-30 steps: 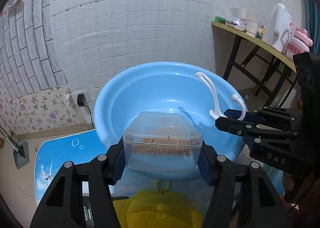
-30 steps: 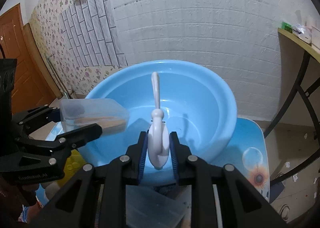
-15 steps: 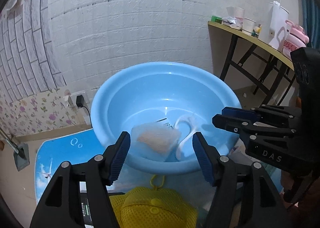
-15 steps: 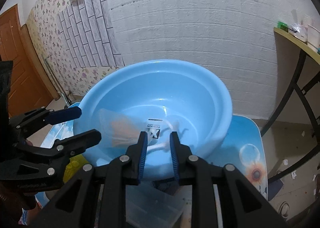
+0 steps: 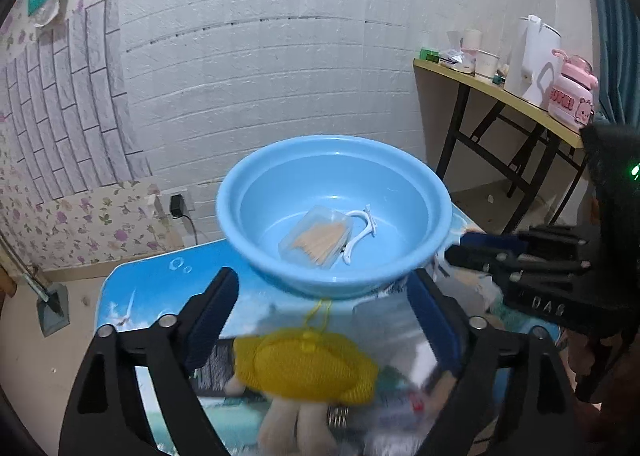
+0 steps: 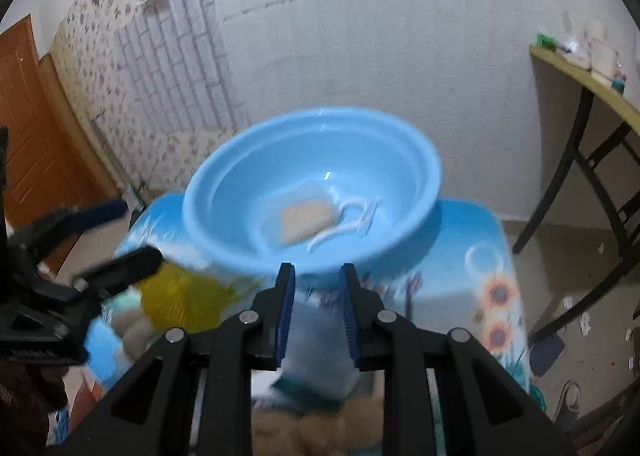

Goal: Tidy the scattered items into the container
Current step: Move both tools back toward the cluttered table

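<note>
Left wrist view: left gripper [image 5: 324, 316] empty, jaws opening.
Right gripper [image 6: 316, 312]: pressed nearly together, empty.
Basin [image 5: 280, 172]: holds toothpick box [image 5: 316, 236] and white clip [image 5: 360, 228], already tidied.

L gripper [image 5: 324, 288] tilts downward, jaws opening wide, nothing btwn them. R gripper [image 6: 316, 288] tilts downward too, jaws shut, empty, just beside L.

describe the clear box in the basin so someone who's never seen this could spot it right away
Find the round light blue plastic basin on the blue printed tabletop. Two things lie on its floor: a small clear plastic box of wooden toothpicks and, touching its right side, a white plastic clip. The box is the see-through rectangular one packed with pale tan sticks; the clip is thin, curved and solid white.
</note>
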The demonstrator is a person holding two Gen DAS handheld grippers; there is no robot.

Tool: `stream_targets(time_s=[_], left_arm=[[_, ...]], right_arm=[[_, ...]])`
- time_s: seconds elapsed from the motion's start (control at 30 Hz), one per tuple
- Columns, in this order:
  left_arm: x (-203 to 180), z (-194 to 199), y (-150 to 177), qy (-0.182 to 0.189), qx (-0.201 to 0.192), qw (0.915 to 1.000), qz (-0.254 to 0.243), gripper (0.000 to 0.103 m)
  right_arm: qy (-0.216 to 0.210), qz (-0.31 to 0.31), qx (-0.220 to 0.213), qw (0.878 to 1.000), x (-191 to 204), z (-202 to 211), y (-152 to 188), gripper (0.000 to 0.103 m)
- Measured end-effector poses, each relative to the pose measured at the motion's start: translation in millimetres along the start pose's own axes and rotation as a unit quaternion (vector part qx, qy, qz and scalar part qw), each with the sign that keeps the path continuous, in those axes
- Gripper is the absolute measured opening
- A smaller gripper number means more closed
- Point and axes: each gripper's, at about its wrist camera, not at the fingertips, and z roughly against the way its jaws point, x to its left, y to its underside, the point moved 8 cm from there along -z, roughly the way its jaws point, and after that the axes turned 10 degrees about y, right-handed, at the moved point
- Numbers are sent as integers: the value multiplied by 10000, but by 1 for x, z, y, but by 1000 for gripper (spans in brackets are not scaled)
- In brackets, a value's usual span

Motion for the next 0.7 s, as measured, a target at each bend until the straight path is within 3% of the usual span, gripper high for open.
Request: stream_targets(time_s=[0.17, 0.3, 0.43, 0.5, 0.7], left_arm=[[0, 26, 22, -227, 0, 9997, 96, 94], [2, 44, 41, -340, -38, 9992, 206, 99], [0, 55, 58, -373, -32, 9989, 287, 103], [-2, 58, 66, -369, 11, 9988, 307, 103], [-5, 67, 83, -273, -10, 9989, 382, 103]], right_arm=[[14, -6, 78, 10000, 5, 15, 25, 23], [64, -140, 25, 9999, 1, 30, 35, 44], [170, -167, -68, 9997, 0, 46, 45, 47], [276, -147, -123, 9994, -1, 53, 46, 57], [297, -151, -37, 9994, -9, 64, 61, 58]])
